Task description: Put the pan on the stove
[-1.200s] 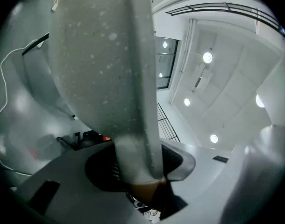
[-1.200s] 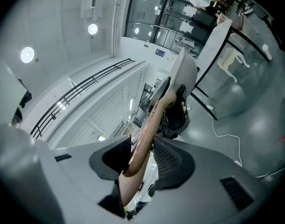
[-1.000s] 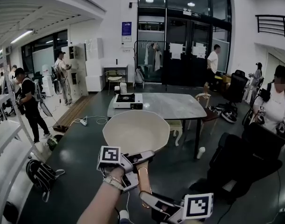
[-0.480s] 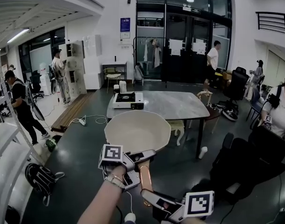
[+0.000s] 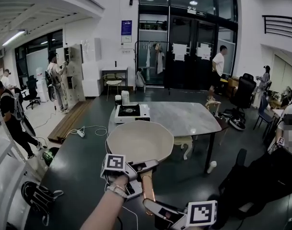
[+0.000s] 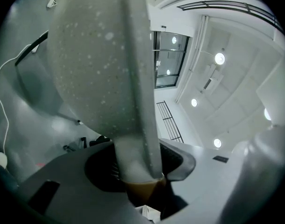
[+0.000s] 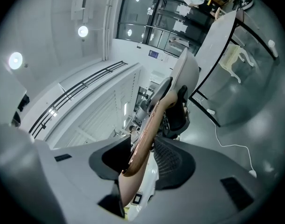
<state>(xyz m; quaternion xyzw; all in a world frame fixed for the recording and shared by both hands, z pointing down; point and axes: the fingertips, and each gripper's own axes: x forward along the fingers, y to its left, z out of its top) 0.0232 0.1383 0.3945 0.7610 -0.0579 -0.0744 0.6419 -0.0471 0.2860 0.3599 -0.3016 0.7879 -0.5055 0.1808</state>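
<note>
A cream pan with a copper-brown handle is carried in the air in front of a grey table. My left gripper is shut on the handle where it meets the pan. My right gripper is shut on the handle's near end. A white portable stove with a dark burner sits on the table's near left corner, beyond the pan.
Under the table's near side stand a cream chair and a white cup on the dark floor. A white cable runs across the floor at the left, a backpack lies lower left. People stand around the room's edges.
The table and stove have come nearer and lower in the head view. The pan stays held the same way in both grippers.
</note>
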